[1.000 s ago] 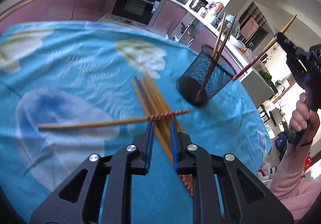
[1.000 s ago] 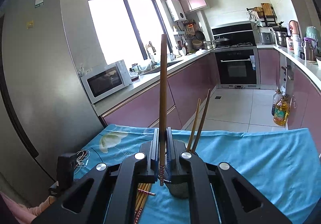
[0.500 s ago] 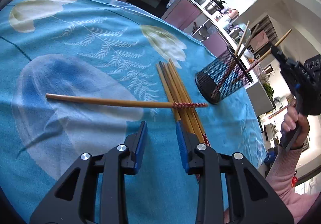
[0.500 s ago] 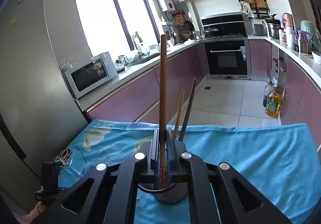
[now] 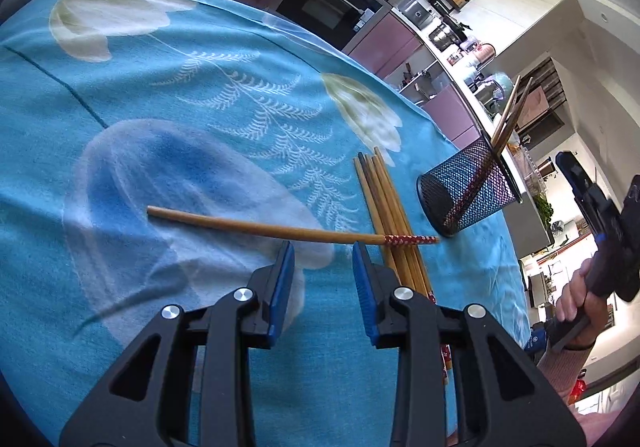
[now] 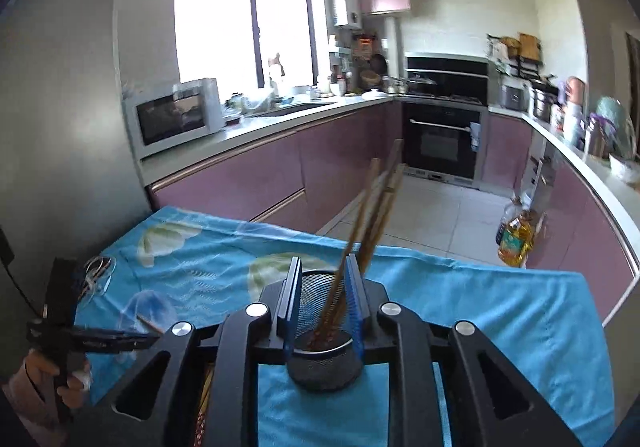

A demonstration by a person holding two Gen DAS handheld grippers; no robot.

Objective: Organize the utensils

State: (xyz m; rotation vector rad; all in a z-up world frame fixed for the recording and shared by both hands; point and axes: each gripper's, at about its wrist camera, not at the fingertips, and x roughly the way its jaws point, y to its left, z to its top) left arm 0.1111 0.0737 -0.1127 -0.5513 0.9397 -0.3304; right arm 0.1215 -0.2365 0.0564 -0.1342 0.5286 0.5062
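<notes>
On the blue cloth (image 5: 168,95) a lone chopstick (image 5: 280,229) lies crosswise, plain wood along most of its length, with a red-and-white patterned band at its right end. That end rests across a bundle (image 5: 390,207) of more chopsticks, which lie side by side, running away from me. My left gripper (image 5: 323,261) hangs just short of the lone chopstick, its blue pads (image 5: 282,279) spread apart with nothing between them.

Right of the bundle stands the black mesh cup (image 5: 466,191), tilted in this view, near the cloth's far edge. Chopsticks (image 5: 510,113) lean out of its mouth, their patterned ends down inside the mesh.

From my right wrist, I look straight down onto the cup (image 6: 325,369), which sits just under my right gripper (image 6: 323,289). Its fingers (image 6: 291,303) are parted, framing the cup's rim. The chopsticks (image 6: 370,215) rise from the cup between them, leaning right, blurred, and I cannot tell whether they touch the right pad. At far left my other hand (image 6: 60,375) grips its handle.
</notes>
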